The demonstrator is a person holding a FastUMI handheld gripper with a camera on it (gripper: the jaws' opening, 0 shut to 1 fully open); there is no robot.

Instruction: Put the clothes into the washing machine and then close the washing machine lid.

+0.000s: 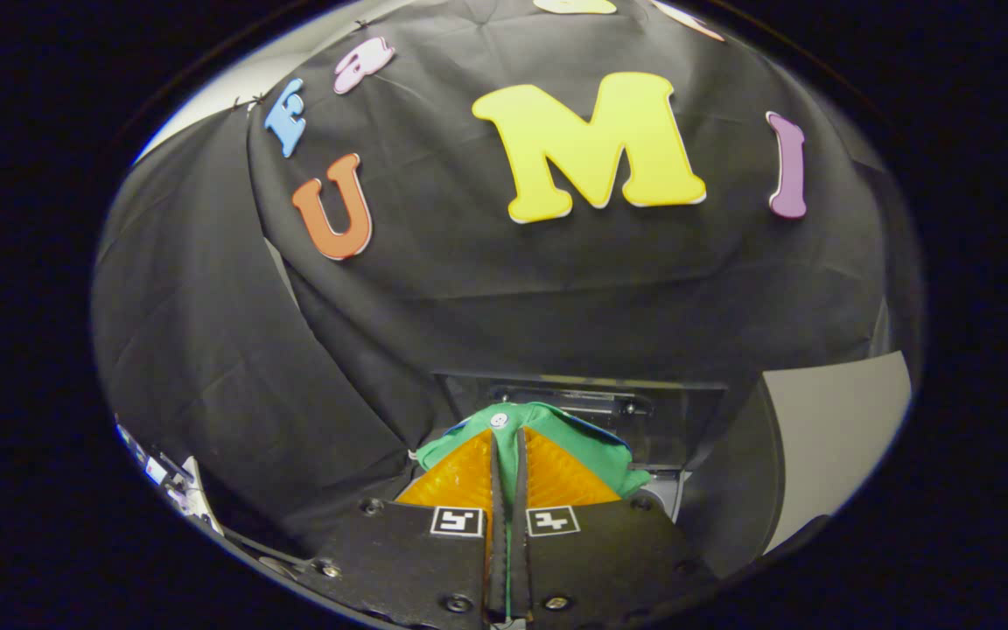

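The gripper (508, 437), its fingers clenched on a fold of green garment (596, 451) that bunches over and beyond their tips, hangs before the washer's raised lid (644, 416); best carried well over the tub before letting go, so no cloth snags.

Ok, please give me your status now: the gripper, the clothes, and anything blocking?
Hand-held gripper shut on green garment, carried in the air. Dark open lid of the machine just beyond it. Black cloth wall behind. Nothing in the way.
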